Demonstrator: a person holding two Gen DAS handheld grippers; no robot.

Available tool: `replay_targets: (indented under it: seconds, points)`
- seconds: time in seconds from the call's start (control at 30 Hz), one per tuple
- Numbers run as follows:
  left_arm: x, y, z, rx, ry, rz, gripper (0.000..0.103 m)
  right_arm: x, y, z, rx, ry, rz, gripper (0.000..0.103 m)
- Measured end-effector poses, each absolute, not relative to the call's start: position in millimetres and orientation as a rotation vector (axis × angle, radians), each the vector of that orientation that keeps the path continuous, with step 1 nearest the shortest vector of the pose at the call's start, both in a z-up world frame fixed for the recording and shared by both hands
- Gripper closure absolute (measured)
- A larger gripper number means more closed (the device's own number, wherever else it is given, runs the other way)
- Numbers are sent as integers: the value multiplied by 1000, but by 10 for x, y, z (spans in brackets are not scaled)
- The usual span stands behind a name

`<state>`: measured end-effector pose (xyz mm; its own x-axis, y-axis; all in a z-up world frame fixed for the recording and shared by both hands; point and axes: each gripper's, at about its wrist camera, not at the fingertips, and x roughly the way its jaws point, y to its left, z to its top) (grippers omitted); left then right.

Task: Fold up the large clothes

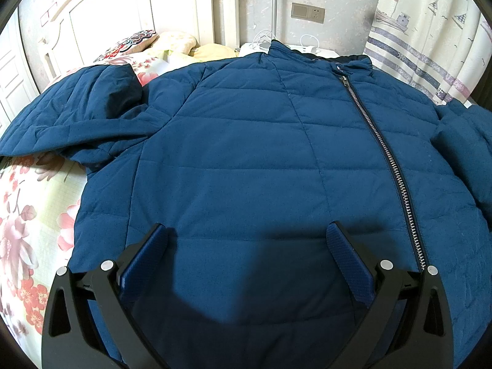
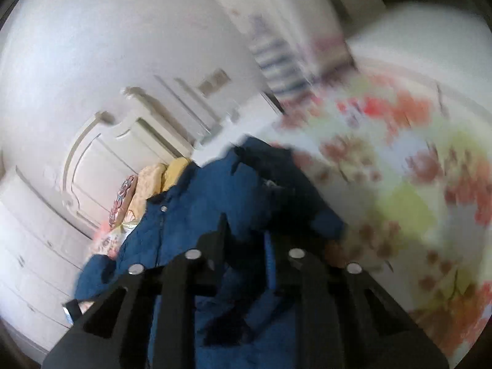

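Note:
A dark blue quilted jacket [image 1: 246, 141] lies front up on the bed, zipped along a silver zipper [image 1: 381, 153], collar at the far end. Its left sleeve [image 1: 77, 107] is bent back on itself; the other sleeve [image 1: 464, 141] runs off at the right edge. My left gripper [image 1: 247, 230] hovers over the jacket's lower front, jaws wide open with only flat fabric below them. The right wrist view is blurred and rolled. In it my right gripper [image 2: 246, 240] has its fingers close together, pinching a bunched fold of the jacket [image 2: 196, 203], seemingly a sleeve.
The bed carries a floral sheet [image 1: 27, 215], also seen as sheet [image 2: 399, 184]. Pillows [image 1: 172, 43] and a white headboard [image 1: 129, 6] stand at the far left. A white nightstand with cables [image 1: 295, 47] and a striped curtain [image 1: 424, 37] sit behind the collar.

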<state>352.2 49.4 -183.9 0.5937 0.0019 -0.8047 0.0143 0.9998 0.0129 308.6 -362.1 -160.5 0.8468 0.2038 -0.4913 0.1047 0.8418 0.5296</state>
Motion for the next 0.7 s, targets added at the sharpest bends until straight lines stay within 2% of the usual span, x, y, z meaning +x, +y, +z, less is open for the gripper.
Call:
replay_targets:
  seconds: [0.13,0.2,0.23,0.27,0.33,0.43,0.5,0.53,0.6,0.7]
  points:
    - [3521,496,-1839,18,935,-7,4,3166,-2811,-1276,298,532,178,87]
    - [3519,494,-1838,17,935,-8,4,3287,-2395,-1291,202,587,274,84]
    - [3522,498,-1838,16,934,-8,4,3378,-2197,-1350,166,644,331,72]
    - [3524,502,-1836,13,934,-10,4,3436,-2037,-1414,146,698,384,55]
    - [3521,510,-1832,7,933,-13,4,3493,-1821,-1578,130,786,448,37]
    - [3517,525,-1827,-4,931,-18,4,3373,-1932,-1587,182,774,438,35]
    - [3513,525,-1824,-5,930,-19,4,3166,-2240,-1499,282,727,416,18]
    - [3510,514,-1809,0,928,-12,4,3029,-2459,-1461,341,683,359,3]
    - [3496,505,-1782,-23,923,-19,5,2773,-2808,-1437,405,624,241,2]
    - [3531,424,-1672,-188,918,-159,5,2582,-2967,-1544,282,695,199,2]
